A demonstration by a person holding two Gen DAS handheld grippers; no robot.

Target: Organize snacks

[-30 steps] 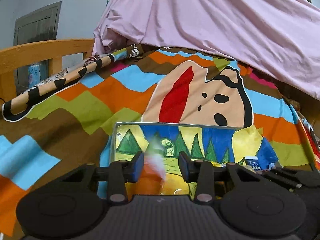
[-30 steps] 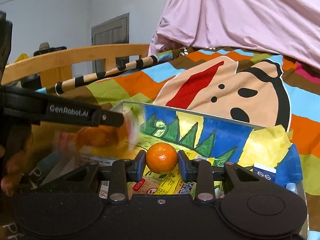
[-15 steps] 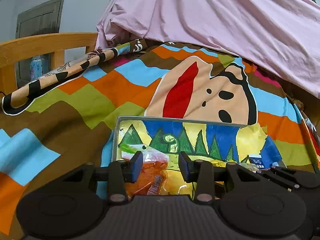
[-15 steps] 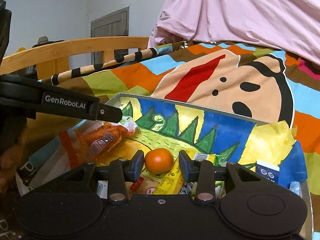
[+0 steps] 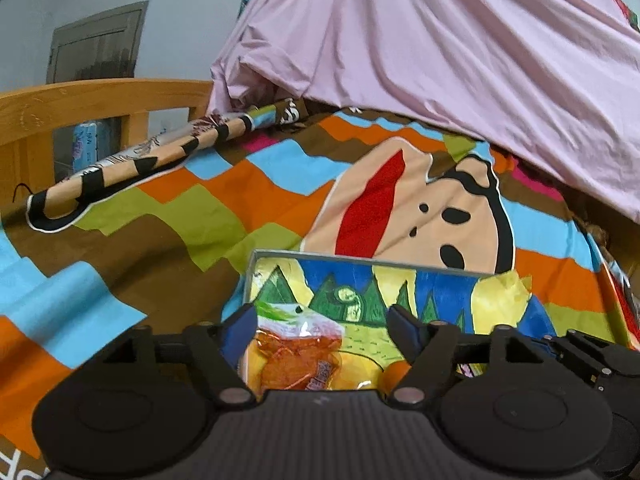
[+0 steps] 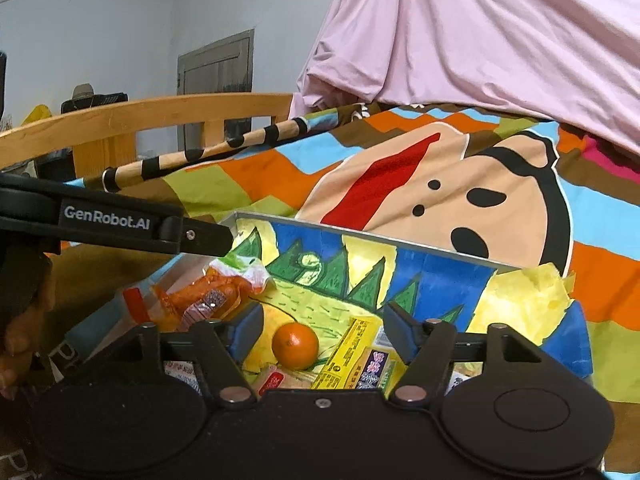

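Note:
A painted box (image 5: 360, 264) (image 6: 420, 252) stands on the bed. In it lie an orange snack bag (image 5: 296, 360) (image 6: 200, 300), a mandarin (image 6: 295, 345) and several packets, one of them yellow (image 6: 348, 354). My left gripper (image 5: 322, 328) is open above the snack bag, which lies loose below and between its fingers. It also shows in the right wrist view (image 6: 216, 236) at the box's left edge. My right gripper (image 6: 320, 332) is open above the mandarin, which lies loose in the box.
The box sits on a bright patchwork blanket (image 5: 200, 216). A pink sheet (image 5: 460, 60) hangs behind. A wooden bed rail (image 5: 80, 100) runs along the left, with a striped rolled blanket edge (image 5: 140, 160) beside it. A door (image 6: 216, 64) is in the far wall.
My left gripper let the snack bag drop into the box and opened wider. My right gripper opened and let go of the mandarin, which now lies in the box.

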